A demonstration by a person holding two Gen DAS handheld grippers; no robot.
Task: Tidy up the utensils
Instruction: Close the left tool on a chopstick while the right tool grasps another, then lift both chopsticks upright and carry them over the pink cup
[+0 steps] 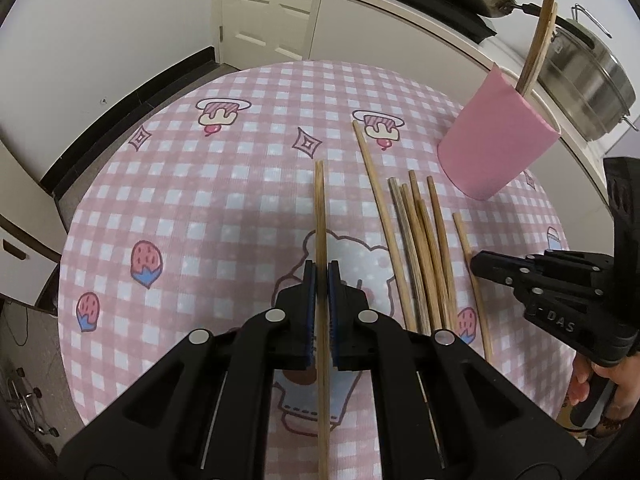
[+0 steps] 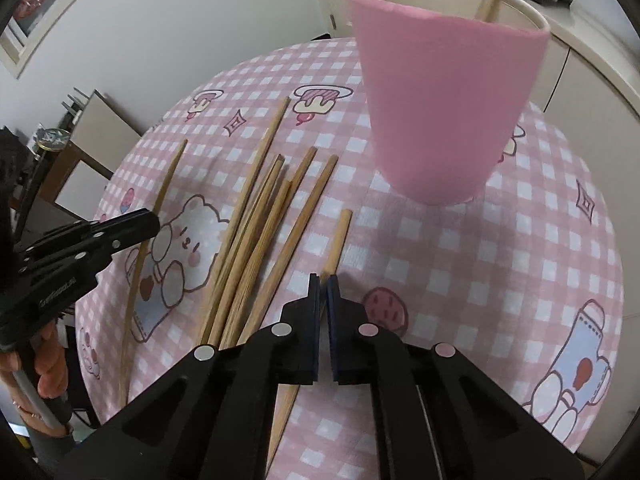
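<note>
Matt wooden chopsticks (image 1: 424, 248), soft matt pink cup (image 1: 494, 144) sleeve, woven-look checked tablecloth (image 1: 224, 200), matt black plastic claws w/ shiny rivets.

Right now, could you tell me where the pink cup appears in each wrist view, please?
Left wrist view: the pink cup stands upper right, beyond the loose chopsticks.
Right wrist view: the pink cup fills the upper centre, close ahead.
Shared landmark: the white bear print on the checked tablecloth.
</note>
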